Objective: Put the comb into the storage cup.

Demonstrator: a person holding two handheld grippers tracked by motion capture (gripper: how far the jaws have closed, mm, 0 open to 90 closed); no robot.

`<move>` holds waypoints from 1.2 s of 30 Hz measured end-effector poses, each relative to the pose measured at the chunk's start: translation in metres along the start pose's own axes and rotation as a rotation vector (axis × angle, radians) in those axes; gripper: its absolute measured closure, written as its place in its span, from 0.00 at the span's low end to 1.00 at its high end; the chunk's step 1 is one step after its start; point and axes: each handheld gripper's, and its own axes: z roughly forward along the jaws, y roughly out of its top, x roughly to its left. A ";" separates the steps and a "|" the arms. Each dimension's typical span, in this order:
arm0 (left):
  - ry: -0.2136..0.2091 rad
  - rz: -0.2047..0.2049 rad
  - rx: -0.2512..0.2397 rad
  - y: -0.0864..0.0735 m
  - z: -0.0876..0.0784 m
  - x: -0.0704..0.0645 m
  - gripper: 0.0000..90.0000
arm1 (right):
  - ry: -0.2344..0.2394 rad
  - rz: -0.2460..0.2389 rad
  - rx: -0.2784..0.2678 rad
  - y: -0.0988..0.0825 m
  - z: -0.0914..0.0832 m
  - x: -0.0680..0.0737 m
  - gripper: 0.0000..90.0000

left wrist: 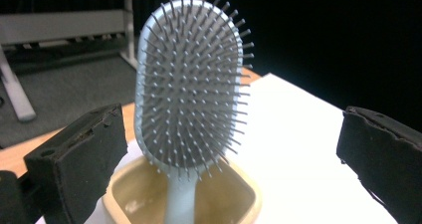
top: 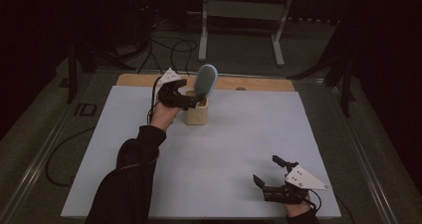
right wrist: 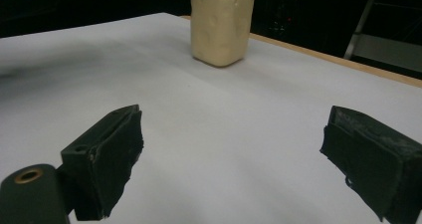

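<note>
Toward the back of the surface [top: 224, 149], near its wooden far edge, sits a cream cup [top: 196, 113] with a hairbrush [top: 206, 80] standing in it, handle down and head sticking up out of the top. From the left gripper view you're staring straight at the bristles, and the handle drops into the cup's opening.

Left hand-held gripper [top: 191, 100] is right up at the cup and brush, coming in from the left side. Its jaws are spread wide, one on each side of the brush head in its own camera, and neither pad is touching the brush. So nothing's being held.

Right hand-held gripper [top: 267, 171] is way off at the near right corner, well apart from the cup, sitting low over the white sheet. Its jaws are wide apart too, with only bare surface between them. In its own view the cup is off in the distance, with a bit of the brush peeking above the rim.
</note>
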 end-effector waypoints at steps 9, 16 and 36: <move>-0.010 0.035 0.035 0.004 -0.012 -0.004 0.00 | -0.002 0.005 -0.004 0.001 0.000 0.000 0.10; -0.043 0.045 0.050 0.005 -0.027 -0.006 0.00 | -0.007 0.005 -0.002 0.001 0.000 0.000 0.10; -0.072 0.064 0.085 -0.006 -0.073 -0.014 0.00 | -0.008 -0.001 0.002 0.001 0.001 0.001 0.10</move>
